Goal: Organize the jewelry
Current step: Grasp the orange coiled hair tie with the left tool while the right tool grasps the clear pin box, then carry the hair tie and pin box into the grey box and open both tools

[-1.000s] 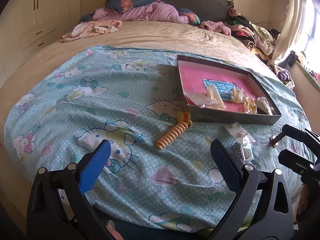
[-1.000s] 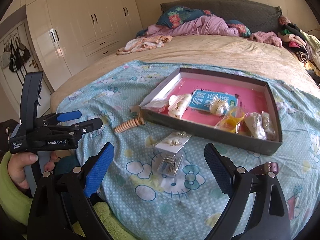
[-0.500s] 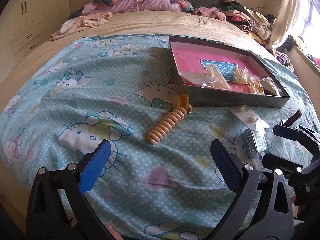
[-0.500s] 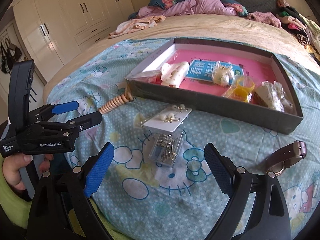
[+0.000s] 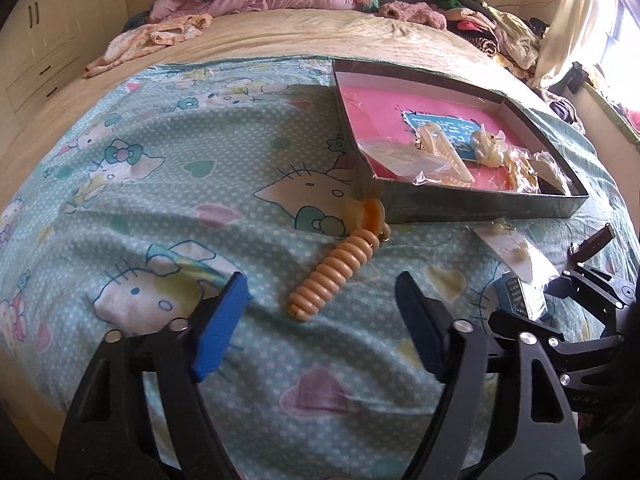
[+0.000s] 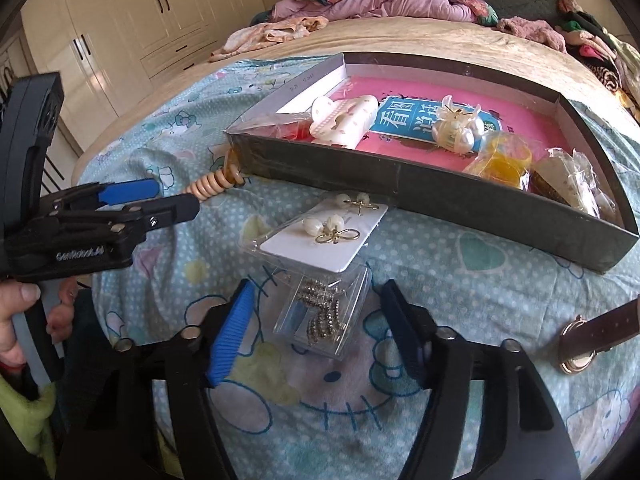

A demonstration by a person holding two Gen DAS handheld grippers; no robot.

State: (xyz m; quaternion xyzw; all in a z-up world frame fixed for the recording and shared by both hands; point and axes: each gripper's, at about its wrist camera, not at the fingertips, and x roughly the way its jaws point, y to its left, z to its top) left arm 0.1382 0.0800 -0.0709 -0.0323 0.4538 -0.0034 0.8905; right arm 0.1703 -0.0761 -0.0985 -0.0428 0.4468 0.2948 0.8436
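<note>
In the grey box [image 6: 420,194], 2 hair clips [image 6: 348,120], bagged trinkets [image 6: 568,178].

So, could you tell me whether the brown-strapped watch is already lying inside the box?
No, the watch lies on the bedspread outside the box, in front of its near wall.

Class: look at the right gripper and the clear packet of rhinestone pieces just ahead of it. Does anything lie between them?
Nothing visible does. The right gripper is open with the clear packet straight ahead; the earring card overlaps only its far end.
</note>
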